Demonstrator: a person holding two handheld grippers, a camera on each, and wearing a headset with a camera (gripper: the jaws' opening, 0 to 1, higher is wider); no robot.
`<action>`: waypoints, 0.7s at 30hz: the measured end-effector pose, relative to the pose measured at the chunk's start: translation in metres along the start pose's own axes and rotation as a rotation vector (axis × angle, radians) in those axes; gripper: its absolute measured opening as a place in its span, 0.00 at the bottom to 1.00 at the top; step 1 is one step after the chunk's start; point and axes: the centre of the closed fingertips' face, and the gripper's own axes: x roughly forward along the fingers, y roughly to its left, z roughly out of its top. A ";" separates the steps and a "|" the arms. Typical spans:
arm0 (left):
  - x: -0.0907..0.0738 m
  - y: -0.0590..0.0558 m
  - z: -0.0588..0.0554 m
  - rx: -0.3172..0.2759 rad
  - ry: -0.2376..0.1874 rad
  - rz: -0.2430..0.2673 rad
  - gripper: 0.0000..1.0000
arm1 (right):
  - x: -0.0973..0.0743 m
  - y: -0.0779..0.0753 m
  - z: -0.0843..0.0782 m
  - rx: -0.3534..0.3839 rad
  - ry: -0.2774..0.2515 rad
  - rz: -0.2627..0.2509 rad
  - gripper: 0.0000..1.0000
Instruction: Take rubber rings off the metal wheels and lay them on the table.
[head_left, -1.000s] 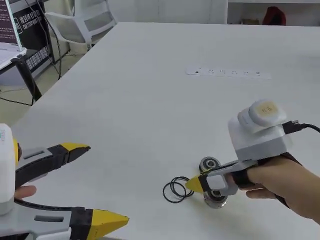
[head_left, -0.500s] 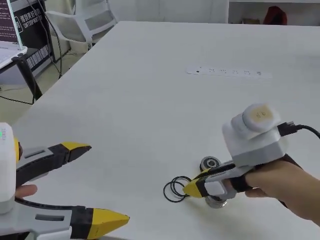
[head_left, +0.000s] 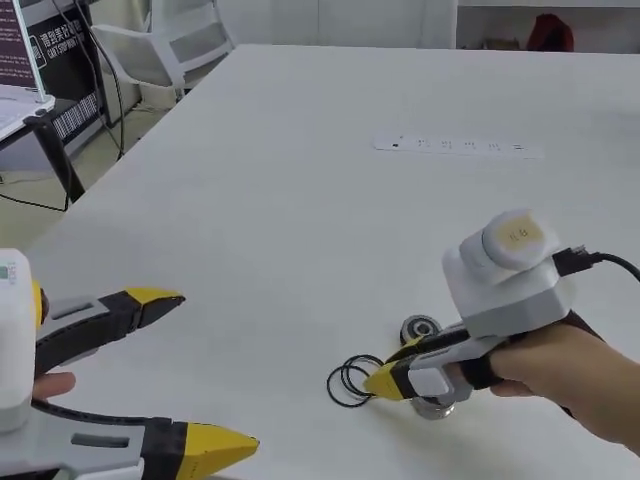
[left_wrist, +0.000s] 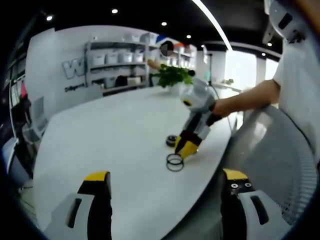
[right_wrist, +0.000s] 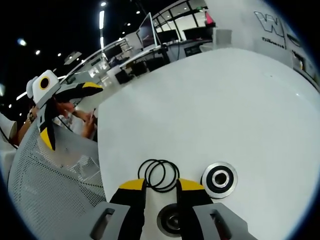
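Rubber rings (head_left: 350, 380): a few thin black loops, overlapping, flat on the white tabletop (head_left: 300, 200), on no wheel. In the head view they sit near the front edge, right of centre.

Two metal wheels, both flat on the tabletop:
- far wheel (head_left: 420, 328): at about 1 o'clock from the rings, close to them but apart.
- near wheel (head_left: 432, 405): at about 6 o'clock from the far one, mostly hidden under the right tool.

Right tool (head_left: 375, 380):
- A hand (head_left: 560, 375) holds it low over the tabletop, pointing toward 9 o'clock in the head view.
- Yellow tips sit right at the rings' 3 o'clock edge.
- In the right gripper view (right_wrist: 161, 187) the jaws are narrow, with a small gap at the tips. Rings (right_wrist: 159, 175) are just past them at 12 o'clock.
- The near wheel (right_wrist: 170, 219) sits in the gap further back. Cannot tell whether it's pinched or just lying beneath.
- Far wheel (right_wrist: 219, 179) is at 3 o'clock of the tips, untouched.

Left tool (head_left: 190, 370):
- Jaws spread wide, nothing between them.
- It's at the head view's lower left, well apart from the rings.
- Its own view (left_wrist: 166, 176) looks across the tabletop at the rings (left_wrist: 175, 162), with the right tool (left_wrist: 187, 149) just behind them.

Power strip (head_left: 455, 146) lies far back on the tabletop at 12 o'clock.
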 end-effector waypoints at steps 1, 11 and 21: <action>0.000 0.000 0.000 0.000 0.000 0.000 0.92 | 0.000 0.000 0.000 0.003 0.004 0.001 0.21; 0.000 -0.001 0.001 0.008 0.007 -0.004 0.92 | 0.000 0.003 0.001 0.006 0.000 0.017 0.22; 0.000 -0.001 0.001 0.012 0.011 -0.004 0.92 | -0.001 0.005 0.003 0.006 -0.006 0.023 0.22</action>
